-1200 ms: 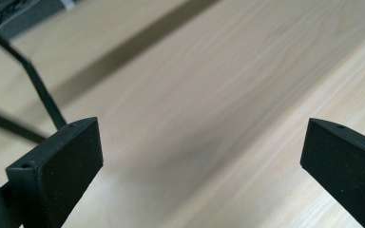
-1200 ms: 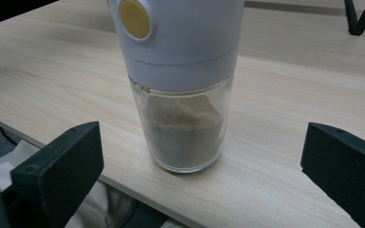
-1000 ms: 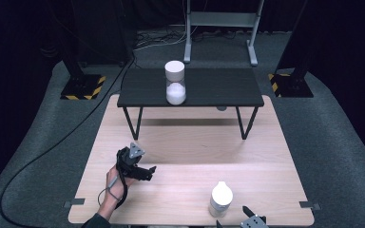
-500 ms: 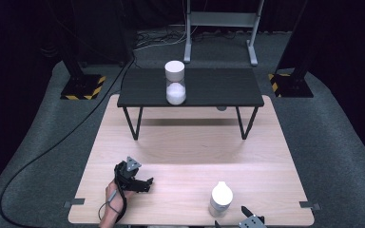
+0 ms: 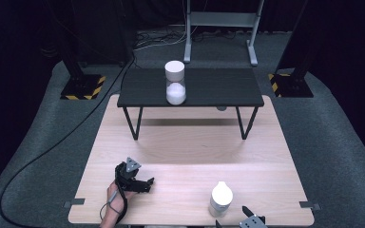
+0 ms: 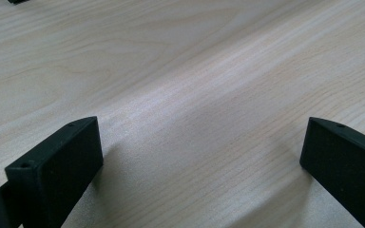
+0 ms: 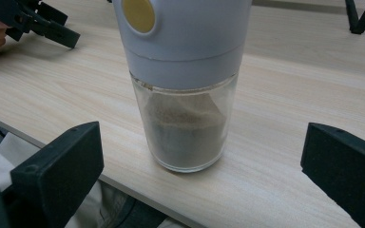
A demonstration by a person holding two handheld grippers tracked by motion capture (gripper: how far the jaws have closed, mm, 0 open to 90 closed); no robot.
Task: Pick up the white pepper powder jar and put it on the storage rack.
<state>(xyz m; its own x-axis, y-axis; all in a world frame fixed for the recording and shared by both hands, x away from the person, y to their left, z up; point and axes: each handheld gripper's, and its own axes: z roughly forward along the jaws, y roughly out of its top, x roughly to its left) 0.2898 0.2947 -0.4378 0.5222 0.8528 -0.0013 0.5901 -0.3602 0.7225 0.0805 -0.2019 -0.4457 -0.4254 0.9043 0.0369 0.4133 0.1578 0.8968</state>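
Note:
A glass jar with a white cap and a yellow button point(image 7: 185, 95) stands near the front edge of the wooden table point(image 5: 190, 152); it holds brownish powder. In the high view the jar point(image 5: 221, 197) is just ahead of my right gripper point(image 5: 232, 217). That right gripper point(image 7: 202, 161) is open, its jaws wide on either side of the jar and short of it. My left gripper point(image 5: 147, 184) lies low over the table at the front left, held by a hand point(image 5: 114, 194). The left gripper point(image 6: 202, 156) is open with bare wood between its jaws.
A small black table point(image 5: 195, 88) stands on the far half of the wooden table. On it is a clear container with a white lid and white powder point(image 5: 176, 83). The left gripper point(image 7: 33, 21) shows beyond the jar in the right gripper view.
My left gripper has drawn back toward the table's front edge and settled low over the wood. The jar and the right gripper have hardly moved.

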